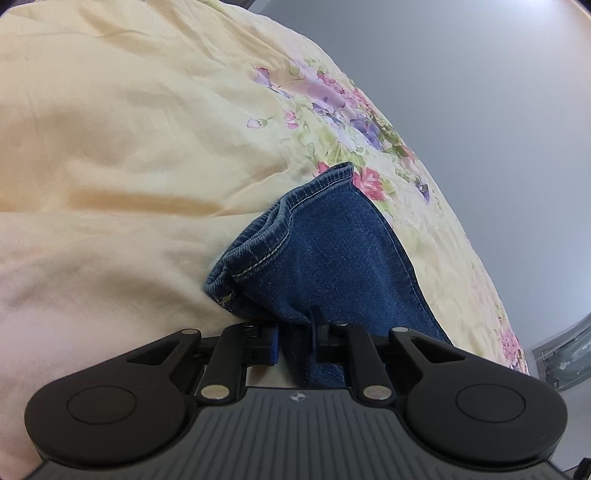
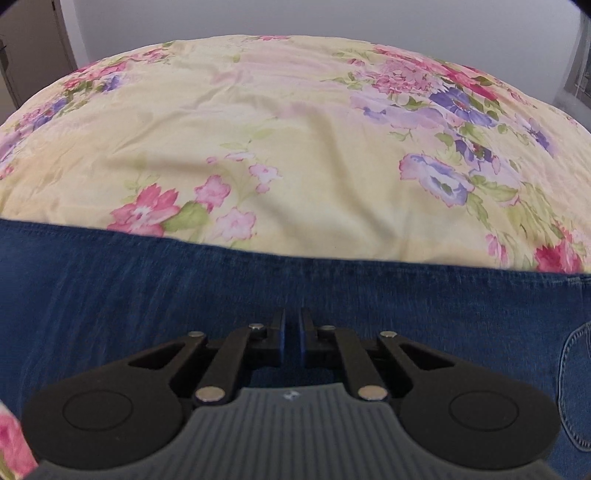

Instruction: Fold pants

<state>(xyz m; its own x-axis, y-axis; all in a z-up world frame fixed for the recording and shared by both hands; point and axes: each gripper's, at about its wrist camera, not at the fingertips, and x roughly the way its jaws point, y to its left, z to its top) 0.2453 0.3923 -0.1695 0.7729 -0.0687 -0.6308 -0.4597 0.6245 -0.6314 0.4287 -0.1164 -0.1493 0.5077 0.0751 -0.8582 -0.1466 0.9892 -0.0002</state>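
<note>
Pants of dark blue denim lie on a pale yellow floral bedspread, gripped at one end and pinched at the middle by two hand-held grippers. Nearest the left wrist camera, the left gripper is clamped on a bunch of denim just behind the leg hem; the cloth fills the narrow gap between its jaws and rises from them in a fold. Beyond the gripper, the hem stands open and slightly raised off the bedspread, its pale double stitching curling toward the plain yellow stretch of cloth on the left. Past the hem, a band of pink and purple flowers runs along the bedspread's far edge, and a grey wall lies behind it.

In the right wrist view, the right gripper points steeply down at the denim with its blue-padded fingers drawn almost together; whether a thin pinch of fabric sits between them cannot be told. The denim spreads flat across the width of the view beneath it, and a stitched back pocket shows at the right edge. Beyond the pants' straight far edge the bedspread carries pink and violet blooms, rumpled in soft creases. Farther still stands a plain pale wall.
</note>
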